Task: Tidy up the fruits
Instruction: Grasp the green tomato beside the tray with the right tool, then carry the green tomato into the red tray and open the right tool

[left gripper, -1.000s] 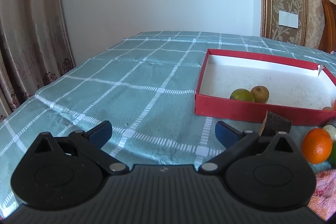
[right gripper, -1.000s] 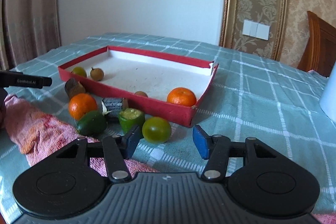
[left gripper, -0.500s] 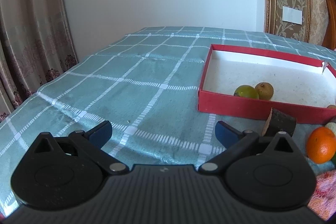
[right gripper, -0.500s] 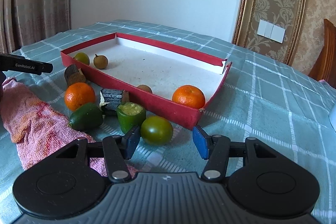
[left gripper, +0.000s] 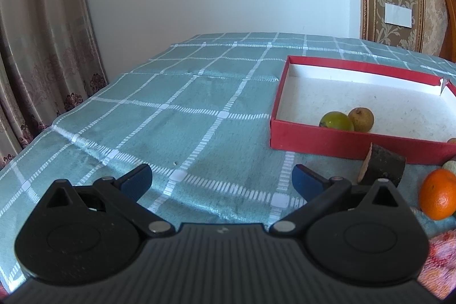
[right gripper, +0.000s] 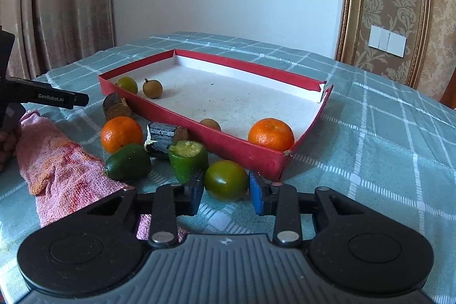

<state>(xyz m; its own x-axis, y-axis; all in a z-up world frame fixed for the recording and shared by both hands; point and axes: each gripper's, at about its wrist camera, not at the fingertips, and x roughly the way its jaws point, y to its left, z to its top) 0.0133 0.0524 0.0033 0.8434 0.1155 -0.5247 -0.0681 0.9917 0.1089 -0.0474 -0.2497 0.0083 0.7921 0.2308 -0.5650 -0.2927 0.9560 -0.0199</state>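
Right wrist view showed the right gripper (right gripper: 226,191) with its blue pads closing in on either side of a round, glossy dark-green fruit (right gripper: 225,180), which sat on the teal checked tablecloth (right gripper: 370,161) just outside the near corner of the shallow red cardboard box (right gripper: 245,146). The pads looked to be at the fruit's flanks, pressing or about to. Just left of it stood a cut green fruit piece (right gripper: 188,158), with a green oval fruit (right gripper: 128,162) and an orange mandarin (right gripper: 121,133) beyond, beside a pink towel (right gripper: 62,170). Inside the box lay another mandarin (right gripper: 270,134) and three small fruits. The left gripper (left gripper: 221,181) hung spread wide and empty over bare cloth. Because the fruit was smooth and round, it could probably squirt forward against the box wall if pinched off-centre; the left pad might also nudge the cut piece.
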